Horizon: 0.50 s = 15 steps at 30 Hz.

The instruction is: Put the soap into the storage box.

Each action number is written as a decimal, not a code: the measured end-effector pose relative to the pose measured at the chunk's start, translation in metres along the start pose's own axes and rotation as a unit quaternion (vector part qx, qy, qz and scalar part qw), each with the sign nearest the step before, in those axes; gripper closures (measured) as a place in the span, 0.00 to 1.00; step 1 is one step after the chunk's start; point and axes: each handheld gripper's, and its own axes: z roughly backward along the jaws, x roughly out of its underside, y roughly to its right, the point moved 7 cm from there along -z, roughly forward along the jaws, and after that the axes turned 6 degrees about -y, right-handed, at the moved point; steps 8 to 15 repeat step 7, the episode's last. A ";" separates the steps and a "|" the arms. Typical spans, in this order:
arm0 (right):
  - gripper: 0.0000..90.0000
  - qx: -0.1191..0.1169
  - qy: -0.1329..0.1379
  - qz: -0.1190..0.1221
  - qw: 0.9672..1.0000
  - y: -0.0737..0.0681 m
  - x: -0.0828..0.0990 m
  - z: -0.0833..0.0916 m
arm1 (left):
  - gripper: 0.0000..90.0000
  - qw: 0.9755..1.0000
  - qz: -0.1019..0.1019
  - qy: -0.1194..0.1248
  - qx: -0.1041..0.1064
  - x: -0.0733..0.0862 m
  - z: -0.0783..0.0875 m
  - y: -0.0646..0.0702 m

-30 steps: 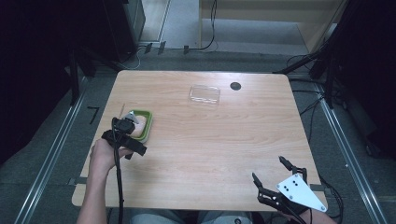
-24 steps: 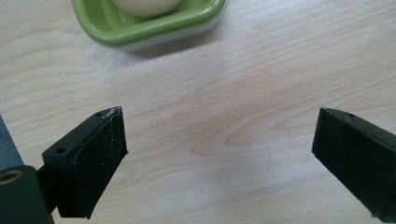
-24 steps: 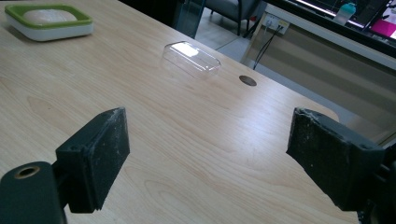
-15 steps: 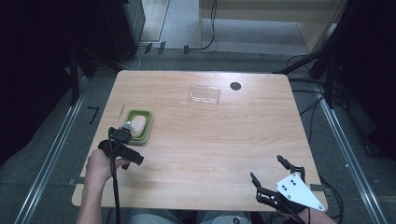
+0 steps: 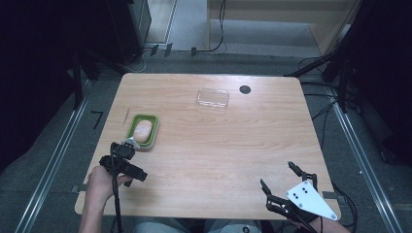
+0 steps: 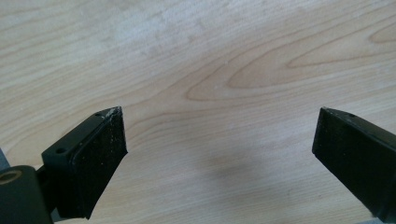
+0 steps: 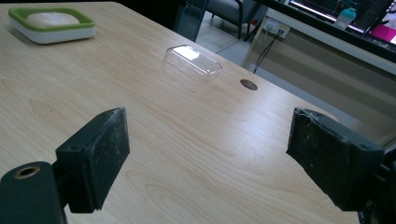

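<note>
Backing off toward the near edge of the table (image 5: 209, 160), the left gripper (image 5: 127, 145) had drawn away from the green-rimmed dish (image 5: 143, 131), which a second earlier it had been right over or touching; now it sat just on the person's side of that dish, its tips close to the near rim and apparently apart from it, though the high view was too small to be sure. That retreat suggested the dish, with the pale rounded lump (image 5: 142, 130) resting inside it, had been set down or released, and that the clear lid (image 5: 213, 98), lying well beyond the dish toward the far side and to its right, was likely the next thing wanted. In the left gripper view the jaws stood wide apart over bare wood, with nothing between them. The right gripper (image 5: 279, 183) had barely shifted, hovering well to the right of the dish at the near edge, jaws likewise spread wide and empty, facing lid and dish.
</note>
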 end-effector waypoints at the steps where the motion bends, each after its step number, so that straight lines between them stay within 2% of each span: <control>1: 0.15 0.000 0.000 0.000 1.000 0.000 0.000 0.000 | 0.04 1.000 -0.001 0.000 -0.001 0.001 -0.001 -0.001; 6: 0.15 0.001 0.002 0.000 1.000 0.000 0.000 0.000 | 0.04 1.000 0.010 0.001 0.000 0.002 -0.006 -0.004; 15: 0.15 0.001 0.002 0.000 1.000 0.000 0.000 0.000 | 0.04 1.000 0.010 0.001 0.000 0.002 -0.006 -0.004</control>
